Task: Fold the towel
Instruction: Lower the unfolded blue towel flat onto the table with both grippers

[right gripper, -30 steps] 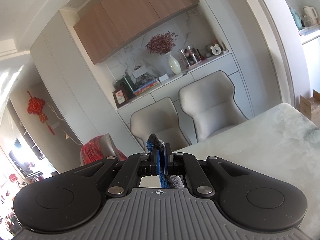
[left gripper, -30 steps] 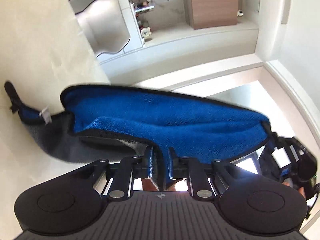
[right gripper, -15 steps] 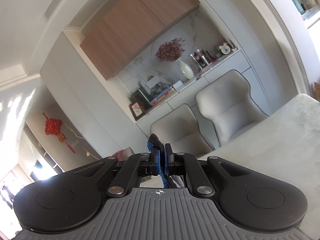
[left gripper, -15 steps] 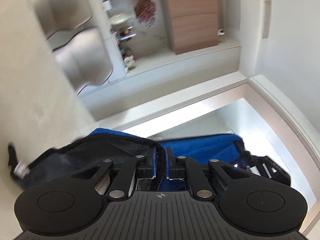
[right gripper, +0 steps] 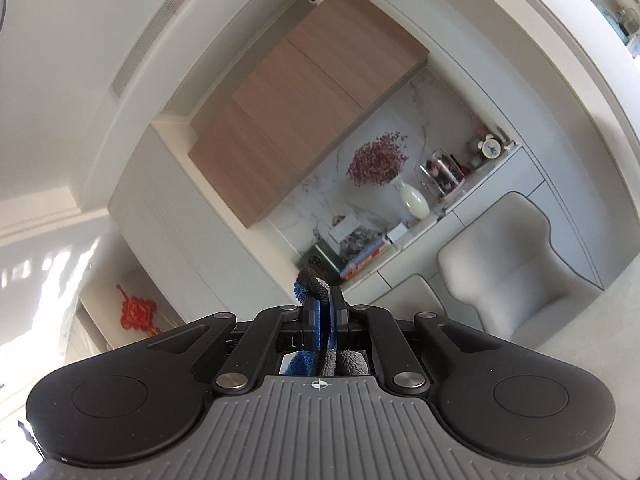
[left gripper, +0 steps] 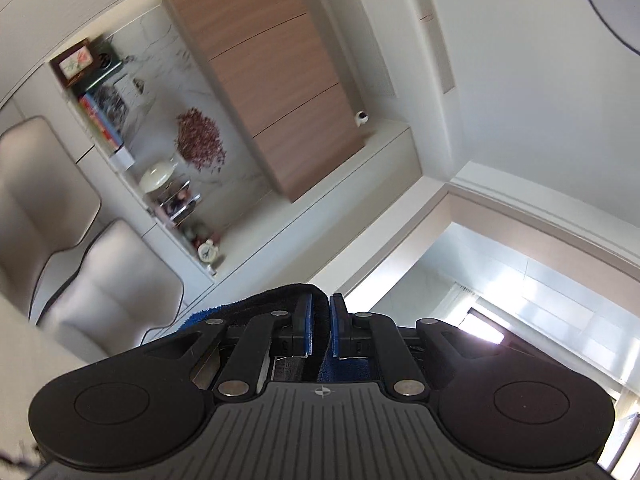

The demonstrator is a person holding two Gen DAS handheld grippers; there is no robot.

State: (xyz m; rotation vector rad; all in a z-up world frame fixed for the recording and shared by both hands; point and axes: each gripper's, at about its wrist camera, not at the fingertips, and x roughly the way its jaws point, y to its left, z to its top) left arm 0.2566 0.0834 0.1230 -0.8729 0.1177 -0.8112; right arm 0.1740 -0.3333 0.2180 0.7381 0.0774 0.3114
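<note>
Towel (left gripper: 316, 312) fabric, blue with a dark edge, is pinched between the fingers of the left gripper (left gripper: 320, 300), bunching just left of the tips and hanging below. Right gripper (right gripper: 325, 300) is clenched on another corner, which pokes above its fingertips.
</note>
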